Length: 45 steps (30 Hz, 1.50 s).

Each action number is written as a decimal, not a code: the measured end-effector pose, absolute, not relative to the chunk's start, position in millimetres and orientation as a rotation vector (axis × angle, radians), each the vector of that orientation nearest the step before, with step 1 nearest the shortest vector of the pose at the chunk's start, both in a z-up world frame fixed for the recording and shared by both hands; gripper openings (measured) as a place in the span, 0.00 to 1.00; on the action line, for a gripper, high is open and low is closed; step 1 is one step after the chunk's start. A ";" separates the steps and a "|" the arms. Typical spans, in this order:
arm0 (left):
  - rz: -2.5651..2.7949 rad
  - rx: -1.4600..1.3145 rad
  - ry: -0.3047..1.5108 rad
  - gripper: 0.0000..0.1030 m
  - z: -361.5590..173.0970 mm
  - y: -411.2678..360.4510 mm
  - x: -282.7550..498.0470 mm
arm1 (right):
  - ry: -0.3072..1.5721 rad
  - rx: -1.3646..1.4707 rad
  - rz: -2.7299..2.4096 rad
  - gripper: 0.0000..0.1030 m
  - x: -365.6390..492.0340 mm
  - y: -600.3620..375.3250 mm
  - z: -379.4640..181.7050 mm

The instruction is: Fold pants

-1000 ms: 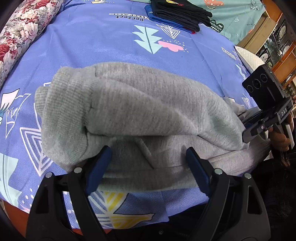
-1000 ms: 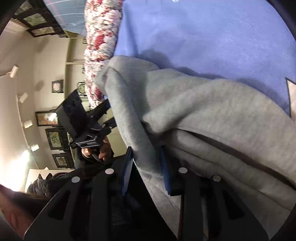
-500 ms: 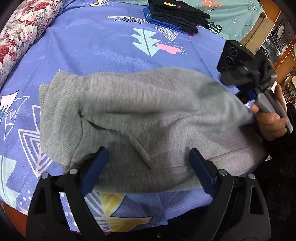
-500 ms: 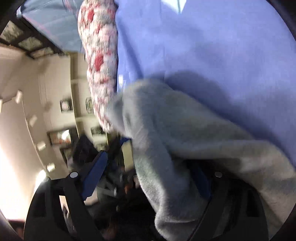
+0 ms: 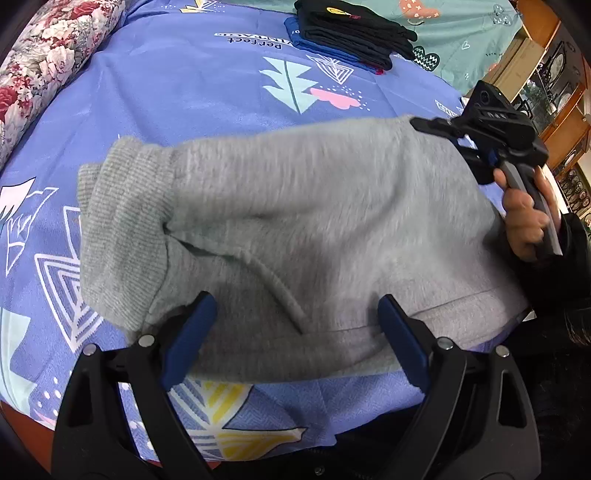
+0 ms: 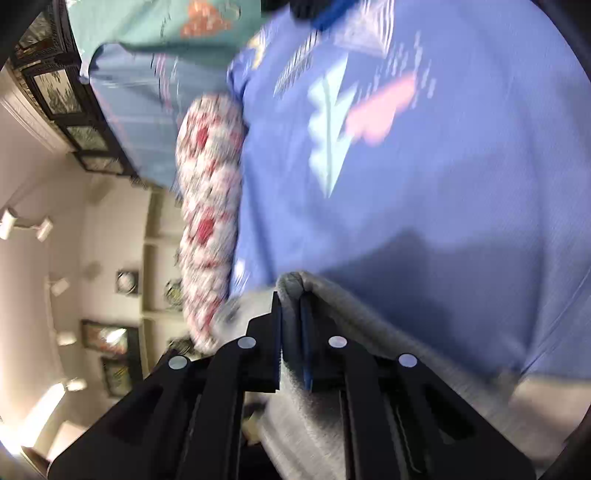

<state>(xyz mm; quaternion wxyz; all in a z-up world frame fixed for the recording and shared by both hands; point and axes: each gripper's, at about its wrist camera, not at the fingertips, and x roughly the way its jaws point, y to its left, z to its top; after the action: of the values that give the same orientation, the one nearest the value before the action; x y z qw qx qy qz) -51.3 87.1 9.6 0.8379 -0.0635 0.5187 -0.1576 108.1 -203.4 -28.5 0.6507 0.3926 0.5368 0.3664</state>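
Grey sweatpants point(image 5: 314, 206) lie folded on the blue patterned bedsheet point(image 5: 184, 92), ribbed cuffs to the left. My left gripper point(image 5: 295, 332) stands wide open over the pants' near edge, with cloth under its blue pads point(image 5: 188, 332) but not pinched. In the left wrist view, a hand point(image 5: 524, 221) holds my right gripper point(image 5: 436, 127) at the pants' far right corner. In the right wrist view its jaws are closing, and the right gripper point(image 6: 291, 295) pinches a fold of the grey pants point(image 6: 369, 332) between its pads.
A stack of dark folded clothes point(image 5: 354, 33) sits at the far side of the bed. A floral bolster point(image 5: 48, 62) runs along the left edge. Wooden cabinets point(image 5: 554, 74) stand to the right. The bed's near edge is just below my left gripper.
The right gripper let go at the pants' near right side, swung up to the far right corner and closed on a fold there. The bunched pants now lie flatter. The left gripper stayed put.
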 end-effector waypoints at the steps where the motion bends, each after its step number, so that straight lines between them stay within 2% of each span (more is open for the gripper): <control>1: -0.335 -0.135 1.094 0.88 9.3 87.5 -51.5 | 1.226 0.875 0.810 0.08 112.6 -203.3 -31.8; 6: -0.339 -0.140 1.097 0.88 10.5 88.9 -51.3 | 1.322 0.744 0.732 0.11 137.8 -201.1 -55.1; 8: -0.336 -0.129 1.109 0.88 13.9 88.1 -51.7 | 1.260 0.720 0.680 0.12 143.7 -222.6 -35.4; 10: -0.339 -0.106 1.116 0.88 24.5 86.1 -53.8 | 1.176 0.727 0.661 0.23 137.4 -244.7 -11.0; 11: -0.353 -0.101 1.102 0.88 32.4 84.1 -55.1 | 1.133 0.707 0.652 0.36 126.9 -252.8 11.4; 12: -0.375 -0.093 1.072 0.88 44.1 80.2 -56.0 | 1.119 0.664 0.653 0.45 116.6 -251.5 26.2; 15: -0.441 -0.095 0.995 0.90 69.9 64.2 -47.6 | 1.125 0.539 0.726 0.58 75.4 -223.5 51.0; 18: -0.402 -0.069 0.993 0.94 65.5 51.7 -18.9 | 1.210 0.535 0.716 0.59 35.0 -203.6 31.4; 22: -0.310 -0.128 1.088 0.92 9.3 82.5 28.2 | 1.255 0.546 0.597 0.62 3.7 -207.2 -15.0; 24: -0.347 -0.170 1.042 0.93 1.8 94.0 30.6 | 1.215 0.689 0.590 0.56 -2.5 -231.3 -43.8; 26: -0.327 -0.113 1.037 0.93 4.0 84.5 25.6 | 1.155 0.763 0.582 0.49 -12.6 -255.5 -46.1; 30: -0.336 -0.075 1.039 0.93 11.5 79.7 14.1 | 1.020 0.662 0.418 0.64 -52.8 -300.8 -15.9; 33: -0.342 -0.087 1.029 0.93 14.2 87.6 1.2 | 1.016 0.670 0.192 0.65 -87.9 -355.6 -22.0; 34: -0.342 -0.082 1.021 0.93 12.0 89.1 -4.4 | 1.023 0.707 0.141 0.58 -97.5 -372.9 -32.4; 35: -0.341 -0.074 1.016 0.93 8.1 89.0 -5.3 | 0.985 0.795 0.171 0.31 -107.6 -393.1 -44.9; 36: -0.332 -0.058 1.007 0.93 5.5 87.2 -7.9 | 0.985 0.823 0.162 0.09 -112.5 -404.0 -50.8; 37: -0.318 -0.047 1.000 0.93 5.8 84.8 -9.2 | 0.981 0.860 0.157 0.09 -119.7 -414.6 -50.1; 38: -0.302 -0.050 1.004 0.93 7.0 81.8 -8.6 | 0.947 0.873 0.165 0.20 -127.7 -420.6 -41.1; 39: -0.297 -0.064 1.008 0.93 8.9 81.6 -8.6 | 0.889 0.859 0.159 0.39 -137.8 -426.1 -26.1; 40: -0.298 -0.089 1.012 0.93 11.7 82.4 -8.6 | 0.822 0.828 0.128 0.49 -149.6 -433.9 -7.8; 41: -0.303 -0.127 1.015 0.93 15.9 82.9 -9.2 | 0.737 0.800 0.062 0.70 -170.5 -446.5 14.3; 42: -0.310 -0.153 1.014 0.93 18.8 82.6 -10.4 | 0.690 0.798 -0.002 0.87 -185.2 -458.7 26.0; 45: -0.320 -0.213 0.974 0.93 29.4 78.8 -17.1 | 0.686 0.815 -0.137 0.89 -215.4 -485.4 34.4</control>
<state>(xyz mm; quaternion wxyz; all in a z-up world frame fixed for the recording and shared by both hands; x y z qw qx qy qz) -17.1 78.8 29.4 0.8661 -0.1017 0.4649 -0.1527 -215.4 -485.4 34.4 0.8593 0.3880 0.3267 -0.0653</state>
